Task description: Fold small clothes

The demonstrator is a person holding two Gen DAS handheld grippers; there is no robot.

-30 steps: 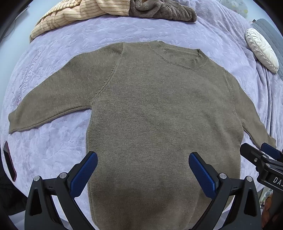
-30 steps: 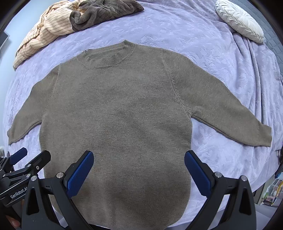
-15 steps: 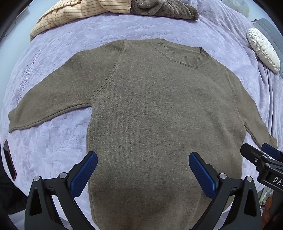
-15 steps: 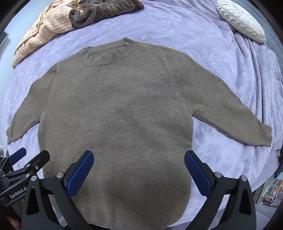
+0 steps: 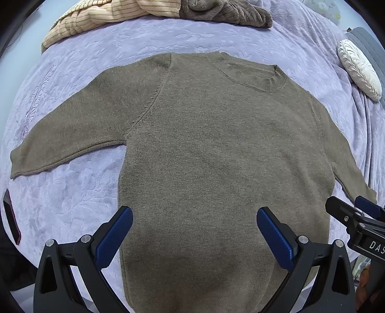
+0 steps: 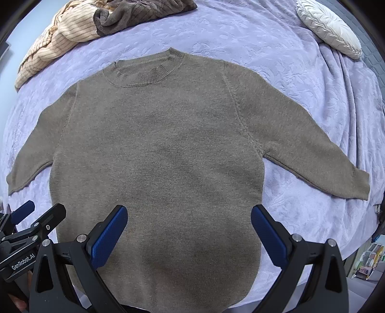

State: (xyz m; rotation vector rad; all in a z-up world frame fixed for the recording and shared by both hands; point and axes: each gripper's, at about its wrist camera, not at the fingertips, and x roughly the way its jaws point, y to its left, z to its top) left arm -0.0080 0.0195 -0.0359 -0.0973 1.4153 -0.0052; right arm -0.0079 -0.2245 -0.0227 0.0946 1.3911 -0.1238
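- Flatly spread, the sweater (image 5: 216, 154) lies front-up on the bed (image 5: 79, 192); it is a fine, matte, olive-brown knit with a ribbed round collar (image 5: 252, 77) and raglan seams running from the collar to the underarms.
- Its long axis runs from the hem, nearest the cameras, to the collar at the far end, so the neck points away from both grippers.
- Both sleeves stretch out sideways and slant a little toward the hem: the left sleeve (image 5: 60, 144) ends in a narrow cuff near the bed's left edge, the right sleeve (image 6: 312, 154) in a ribbed cuff toward the right edge.
- Just over the hem area the left gripper (image 5: 195, 231) has its jaws spread wide, the blue, finely dimpled pads (image 5: 113, 236) well apart, with nothing between them but the knit below; whether they touch the cloth I cannot tell.
- Beside it, the right gripper (image 6: 190, 231) likewise has its jaws wide apart over the lower body of the sweater, gripping nothing.
- Underneath, the bed wears a lilac plush cover embossed with a leafy pattern.
- At the far edge sits a heap of clothes: a cream garment with thin brown stripes (image 5: 101, 16) and a grey-brown quilted one (image 5: 228, 12) touching it.
- Off to the far right rests a white oval cushion (image 5: 358, 69) with pleated, shell-like ridges.
- Near the bed's left edge lies a thin dark red slab (image 5: 10, 224).
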